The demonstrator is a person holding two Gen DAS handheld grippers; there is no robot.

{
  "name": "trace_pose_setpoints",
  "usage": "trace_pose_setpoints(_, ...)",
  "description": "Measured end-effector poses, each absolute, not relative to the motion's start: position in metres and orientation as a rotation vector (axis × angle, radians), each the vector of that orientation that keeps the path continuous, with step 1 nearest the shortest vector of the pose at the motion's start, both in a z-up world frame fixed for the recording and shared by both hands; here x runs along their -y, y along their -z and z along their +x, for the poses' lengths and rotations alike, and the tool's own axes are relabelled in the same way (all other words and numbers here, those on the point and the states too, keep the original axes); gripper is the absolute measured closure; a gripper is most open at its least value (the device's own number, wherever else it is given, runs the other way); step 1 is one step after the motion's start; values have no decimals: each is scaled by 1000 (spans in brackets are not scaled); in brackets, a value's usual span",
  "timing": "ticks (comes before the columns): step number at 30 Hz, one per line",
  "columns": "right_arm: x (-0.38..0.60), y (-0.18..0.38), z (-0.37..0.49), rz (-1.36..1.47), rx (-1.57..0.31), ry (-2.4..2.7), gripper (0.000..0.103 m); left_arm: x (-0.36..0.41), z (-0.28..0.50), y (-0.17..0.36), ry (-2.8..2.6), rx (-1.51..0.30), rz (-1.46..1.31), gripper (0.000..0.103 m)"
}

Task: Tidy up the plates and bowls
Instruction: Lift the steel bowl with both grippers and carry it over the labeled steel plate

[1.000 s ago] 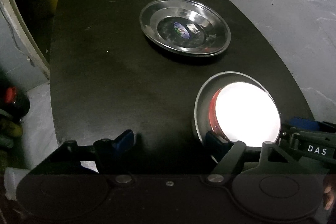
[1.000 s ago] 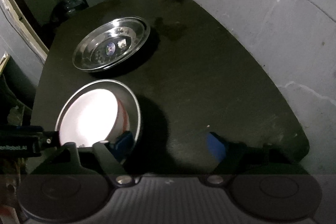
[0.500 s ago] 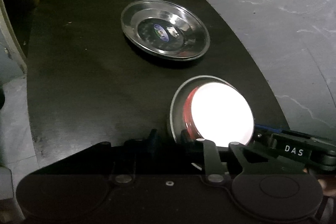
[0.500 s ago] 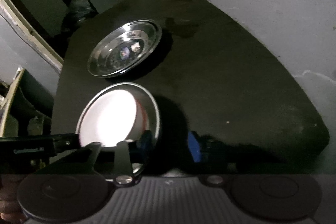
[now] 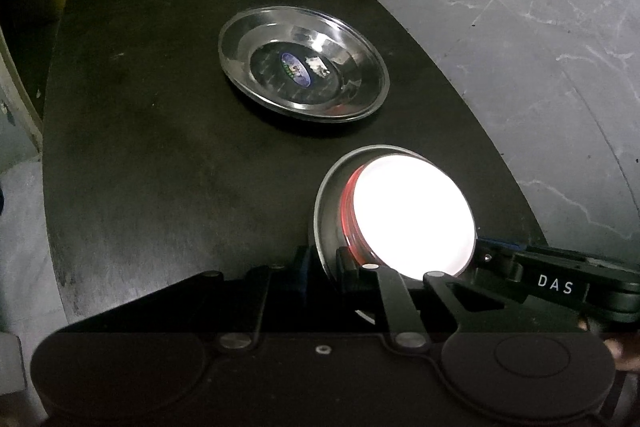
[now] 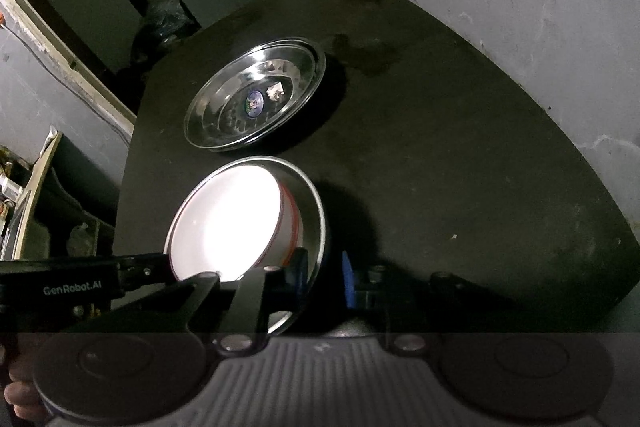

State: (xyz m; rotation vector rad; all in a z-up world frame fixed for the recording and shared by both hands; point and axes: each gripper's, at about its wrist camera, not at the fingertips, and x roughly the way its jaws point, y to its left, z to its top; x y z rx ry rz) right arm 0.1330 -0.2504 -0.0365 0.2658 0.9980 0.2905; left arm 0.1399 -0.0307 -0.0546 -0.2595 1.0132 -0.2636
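dim scene; white bowl blown out by glare; dark table; fisheye edges bent.

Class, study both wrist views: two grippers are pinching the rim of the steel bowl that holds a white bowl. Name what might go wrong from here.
1. The left gripper and right gripper each pinch only the thin rim of the steel bowl; the left jaws are closing on it. A polished rim may slip.
2. The white bowl sits loose inside; uneven lifting may tip it out.
3. The steel plate lies close ahead; swinging forward may strike it.
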Motion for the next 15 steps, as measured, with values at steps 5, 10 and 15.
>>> trace_pose_setpoints(5, 248, 36, 131, 262, -990, -292, 89, 32, 141, 53, 273, -1015, -240, 89)
trace_pose_setpoints(10, 247, 36, 131, 269, -991, -283, 89, 33, 143, 52, 276, -1020, -221, 90)
trace_pose_setpoints(15, 247, 36, 130, 275, -991, -270, 89, 37, 147, 52, 286, -1024, -211, 90)
